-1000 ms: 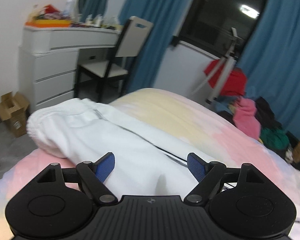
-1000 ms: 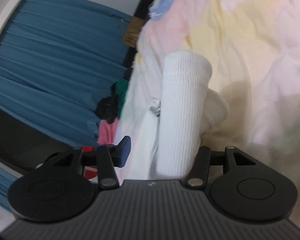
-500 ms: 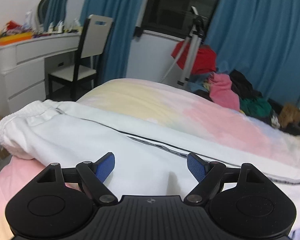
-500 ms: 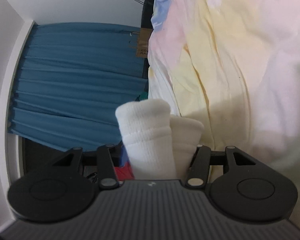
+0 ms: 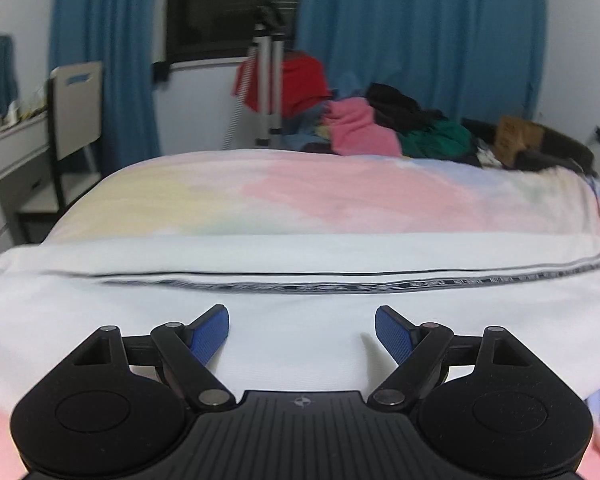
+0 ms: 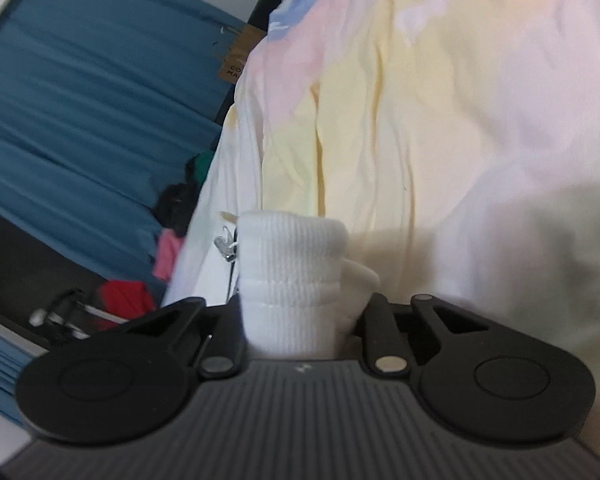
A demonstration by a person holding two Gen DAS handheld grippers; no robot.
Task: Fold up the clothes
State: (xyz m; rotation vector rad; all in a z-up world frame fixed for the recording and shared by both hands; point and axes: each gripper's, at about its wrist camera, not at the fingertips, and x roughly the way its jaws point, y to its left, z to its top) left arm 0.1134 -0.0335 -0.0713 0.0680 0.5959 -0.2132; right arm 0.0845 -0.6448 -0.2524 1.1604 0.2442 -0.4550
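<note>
White trousers [image 5: 300,304] with a dark side stripe lie stretched across the pastel bedspread [image 5: 320,192] in the left wrist view. My left gripper [image 5: 302,330] hangs open just above the white cloth, its blue pads apart with nothing between them. In the right wrist view my right gripper [image 6: 296,320] is shut on the ribbed white cuff [image 6: 292,264] of the trousers, which bunches up between the jaws. A drawstring tip [image 6: 226,246] shows to the left of the cuff. The right fingertips are hidden by the fabric.
A heap of coloured clothes [image 5: 380,128] lies beyond the far edge of the bed, with a tripod [image 5: 266,68] in front of blue curtains [image 5: 420,32]. A chair [image 5: 74,120] and a white dresser [image 5: 4,152] stand at the left.
The left gripper swung right, so the trousers now stretch straight across its view. The right gripper closed on the cuff, which has bunched shorter between its jaws.
</note>
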